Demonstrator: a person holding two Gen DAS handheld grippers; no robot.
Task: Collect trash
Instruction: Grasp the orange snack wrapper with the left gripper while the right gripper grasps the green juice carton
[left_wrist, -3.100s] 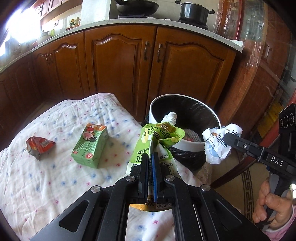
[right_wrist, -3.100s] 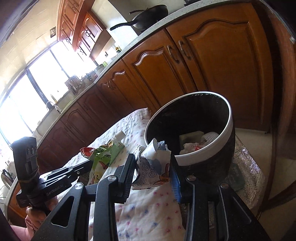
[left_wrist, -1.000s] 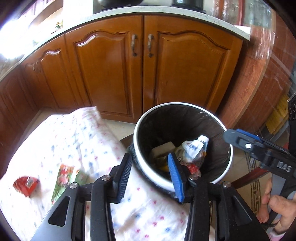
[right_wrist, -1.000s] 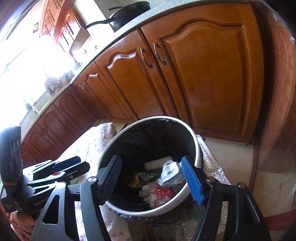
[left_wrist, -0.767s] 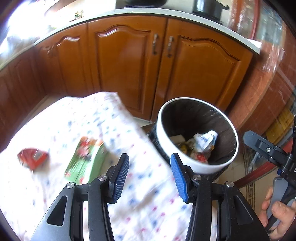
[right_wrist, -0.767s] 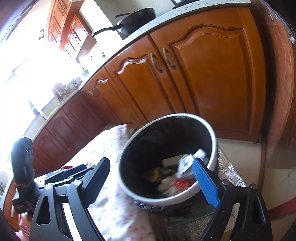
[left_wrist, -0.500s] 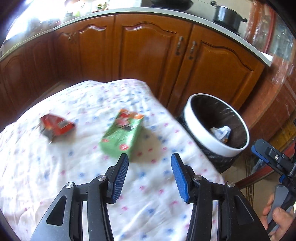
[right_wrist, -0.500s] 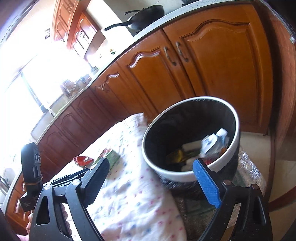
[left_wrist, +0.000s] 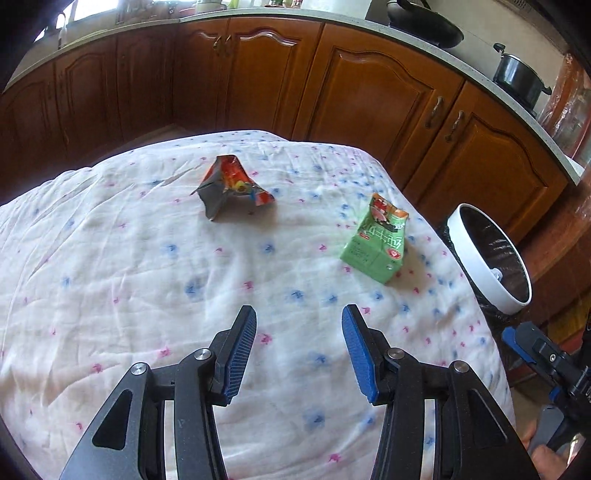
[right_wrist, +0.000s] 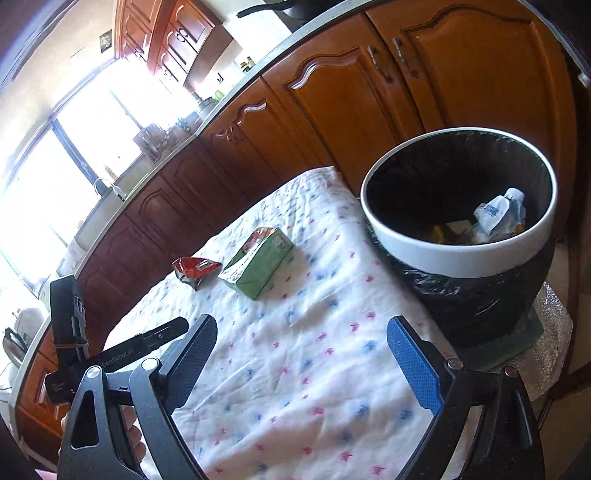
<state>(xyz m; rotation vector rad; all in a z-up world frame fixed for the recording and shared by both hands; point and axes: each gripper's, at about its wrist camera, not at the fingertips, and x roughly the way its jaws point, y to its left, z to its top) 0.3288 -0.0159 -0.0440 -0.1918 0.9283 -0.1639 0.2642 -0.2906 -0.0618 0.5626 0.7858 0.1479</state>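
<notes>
A green drink carton (left_wrist: 376, 240) lies on its side on the white dotted tablecloth (left_wrist: 147, 258), near the right edge. Further left and back sits a crumpled red wrapper (left_wrist: 232, 184). My left gripper (left_wrist: 300, 314) hovers over the cloth in front of both, open and holding nothing. The right wrist view shows the same carton (right_wrist: 258, 258) and wrapper (right_wrist: 195, 269) beyond my right gripper (right_wrist: 303, 325), whose jaws stand wide open and empty. Just past the table's right edge is the white-rimmed bin (right_wrist: 443, 258) with a black liner. It holds a white pouch (right_wrist: 498, 214) and other scraps.
Brown kitchen cabinets (left_wrist: 369, 92) run behind the table, with a pan and a pot (left_wrist: 517, 77) on the counter. The bin (left_wrist: 466, 254) stands on a foil-covered surface (right_wrist: 546, 354). A hand (left_wrist: 546, 458) grips the right tool's handle at the lower right.
The green pouch and white wrapper held three seconds ago now lie in the bin. Both grippers swung left from the bin to over the cloth, and the right jaws widened.
</notes>
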